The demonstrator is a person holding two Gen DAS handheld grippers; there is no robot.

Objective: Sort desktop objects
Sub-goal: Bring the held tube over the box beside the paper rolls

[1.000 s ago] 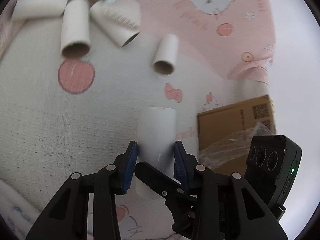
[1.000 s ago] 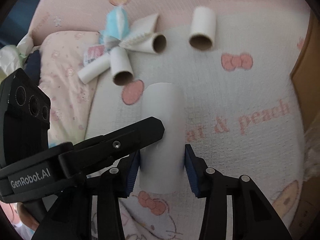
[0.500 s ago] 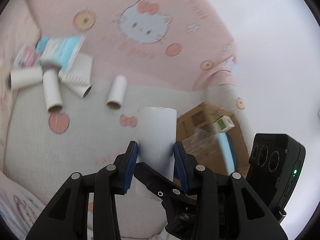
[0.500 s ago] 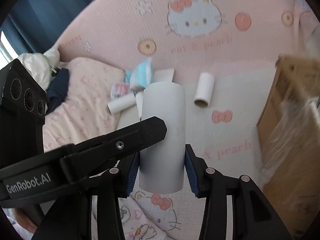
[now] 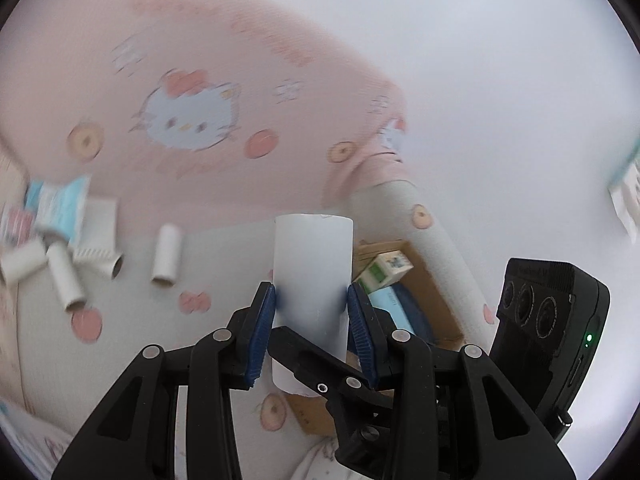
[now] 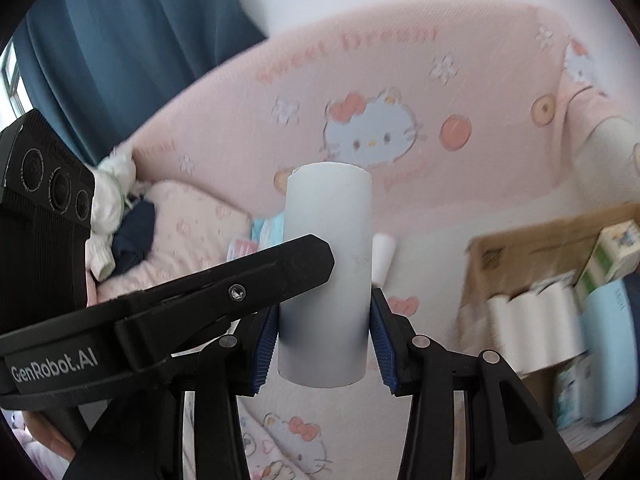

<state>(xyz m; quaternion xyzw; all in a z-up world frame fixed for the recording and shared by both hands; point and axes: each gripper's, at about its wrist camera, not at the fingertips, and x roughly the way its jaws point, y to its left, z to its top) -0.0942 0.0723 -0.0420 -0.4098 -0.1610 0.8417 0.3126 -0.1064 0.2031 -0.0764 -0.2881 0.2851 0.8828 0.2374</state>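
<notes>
My left gripper (image 5: pixel 311 304) is shut on a white cardboard tube (image 5: pixel 314 256), which stands upright between the blue pads high above the bed. My right gripper (image 6: pixel 324 320) is likewise shut on a white cardboard tube (image 6: pixel 328 216). A black part of the other gripper crosses in front of the tube in each view, so I cannot tell whether both hold the same tube. Several more tubes (image 5: pixel 168 254) lie on the bed sheet at the left, beside a blue packet (image 5: pixel 60 204). An open cardboard box (image 5: pixel 436 308) sits low on the right.
The cardboard box (image 6: pixel 520 248) holds white rolls (image 6: pixel 536 328), a green and white carton (image 6: pixel 612 252) and a light blue item (image 6: pixel 604 344). A pink cartoon-cat headboard (image 6: pixel 400 92) rises behind the bed. Pillow (image 6: pixel 188 224) and blue curtain (image 6: pixel 120 40) are at the left.
Both grippers have risen with their tubes still clamped. The bed and loose tubes have dropped away and shrunk, and the cardboard box has come further into view.
</notes>
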